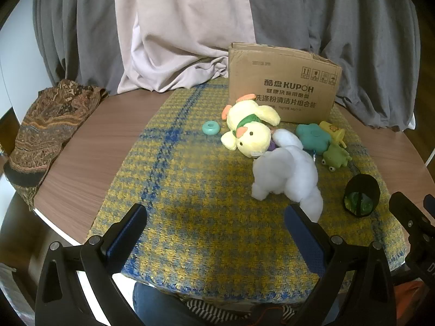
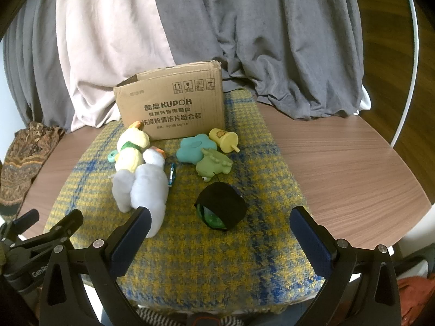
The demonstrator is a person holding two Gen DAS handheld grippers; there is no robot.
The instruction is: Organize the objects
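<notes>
Tabletop cloth [image 1: 190,190]; tongs [image 1: 217,225] spread, downtilted

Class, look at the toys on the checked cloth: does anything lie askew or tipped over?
Yes. The yellow toy cup lies on its side beside the cardboard box, and the black cylinder is tipped over too. The yellow plush and white plush lie toppled, overlapping.
</notes>
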